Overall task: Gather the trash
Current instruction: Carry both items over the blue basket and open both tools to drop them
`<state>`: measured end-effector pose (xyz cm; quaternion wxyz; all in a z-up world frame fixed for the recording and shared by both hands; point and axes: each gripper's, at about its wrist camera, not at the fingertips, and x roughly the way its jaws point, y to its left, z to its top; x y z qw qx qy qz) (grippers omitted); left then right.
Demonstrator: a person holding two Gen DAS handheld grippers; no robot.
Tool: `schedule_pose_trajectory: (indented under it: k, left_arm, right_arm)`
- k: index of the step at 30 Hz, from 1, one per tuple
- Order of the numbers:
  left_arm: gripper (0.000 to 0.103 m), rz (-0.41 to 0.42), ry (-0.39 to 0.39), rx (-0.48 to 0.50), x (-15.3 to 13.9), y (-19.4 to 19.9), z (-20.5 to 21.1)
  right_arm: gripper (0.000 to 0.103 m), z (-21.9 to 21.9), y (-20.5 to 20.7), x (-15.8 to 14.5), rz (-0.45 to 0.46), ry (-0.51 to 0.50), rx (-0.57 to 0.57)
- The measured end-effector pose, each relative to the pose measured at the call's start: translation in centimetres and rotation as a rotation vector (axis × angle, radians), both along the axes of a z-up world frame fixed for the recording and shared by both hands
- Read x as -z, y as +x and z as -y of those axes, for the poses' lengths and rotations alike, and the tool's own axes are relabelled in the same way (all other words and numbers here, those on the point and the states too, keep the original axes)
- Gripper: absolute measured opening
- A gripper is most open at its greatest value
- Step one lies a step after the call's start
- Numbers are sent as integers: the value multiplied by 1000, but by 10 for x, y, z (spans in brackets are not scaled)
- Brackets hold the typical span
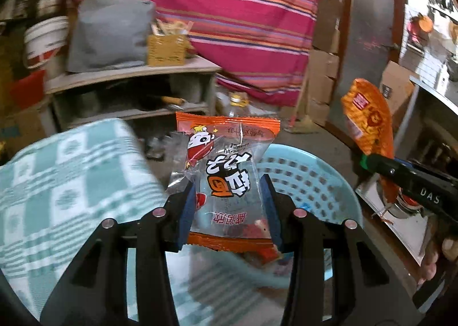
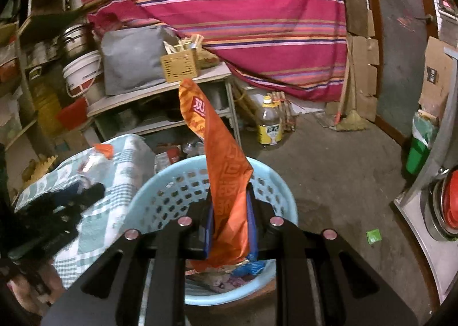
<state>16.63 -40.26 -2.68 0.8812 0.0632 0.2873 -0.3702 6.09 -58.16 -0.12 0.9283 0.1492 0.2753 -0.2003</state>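
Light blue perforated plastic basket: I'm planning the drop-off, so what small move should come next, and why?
Probably open the right gripper. Its jaws pinch the long orange foil wrapper right above the light blue perforated plastic basket, which already holds trash. The left gripper, clamping the clear orange-edged snack packet, could release next.

The left tongs [image 1: 229,208] grip a clear snack wrapper [image 1: 229,180] with orange ends above a light blue basket [image 1: 320,180], beside a green checked cloth [image 1: 71,183], while at the right the right tongs [image 1: 369,161] hold an orange wrapper [image 1: 366,117] upright.
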Motion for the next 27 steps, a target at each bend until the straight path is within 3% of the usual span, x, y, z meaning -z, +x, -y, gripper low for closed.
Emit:
schedule_pose_trajectory:
  k: [4, 9, 11, 13, 17, 27]
  left_arm:
    - [52, -11, -3, 30, 10, 3, 29]
    - [59, -83, -22, 28, 18, 15, 34]
    - [66, -87, -17, 26, 18, 15, 32]
    - [83, -59, -5, 26, 14, 9, 30]
    - [85, -3, -3, -2, 4, 1, 16]
    - [97, 56, -45, -179, -18, 7, -39]
  right_arm:
    - [20, 8, 0, 4, -5, 9, 18]
    - [20, 8, 0, 8, -17, 4, 16]
    - [20, 7, 1, 9, -24, -2, 16]
    - [20, 5, 2, 9, -25, -1, 17]
    - [20, 2, 5, 10, -28, -6, 11]
    - [20, -9, 26, 18, -31, -1, -37]
